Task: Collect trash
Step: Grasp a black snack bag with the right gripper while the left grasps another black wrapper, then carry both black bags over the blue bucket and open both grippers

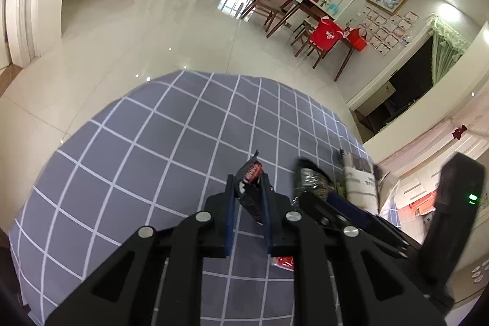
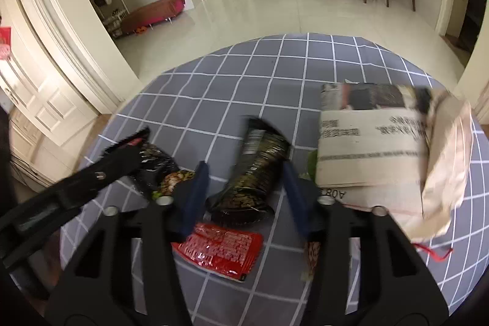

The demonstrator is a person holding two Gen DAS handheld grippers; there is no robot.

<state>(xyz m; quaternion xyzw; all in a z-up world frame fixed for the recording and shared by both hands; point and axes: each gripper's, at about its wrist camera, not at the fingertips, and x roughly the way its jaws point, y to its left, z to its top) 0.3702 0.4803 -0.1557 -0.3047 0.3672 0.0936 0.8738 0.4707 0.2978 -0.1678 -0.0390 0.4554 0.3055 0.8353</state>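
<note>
The left claw point(image 1: 248, 182) is closed tight on a crumpled black-and-red snack wrapper point(image 1: 251, 173), lifted clear of the grey checked cloth point(image 1: 146, 148) that covers the tabletop. The right claw point(image 2: 246, 170) stands wide open, its blue-padded fingers point(image 2: 198, 188) either side of a dark, glossy green-black wrapper point(image 2: 256, 170) that appears to lie on the cloth; whether the pads touch it cannot be told.

To do this grasp well, the right claw probably needs to drop low enough that the pads bracket the wrapper's bulged middle, then close slowly, since thin foil tends to slide out. A flat red sachet point(image 2: 218, 246) lies just behind, near the claw's base, and a folded newspaper point(image 2: 369, 142) with a crumpled paper bag point(image 2: 443, 167) sits just to the right; keeping the right finger off the paper's edge should avoid dragging it along. Meanwhile the left claw should simply keep its grip.
</note>
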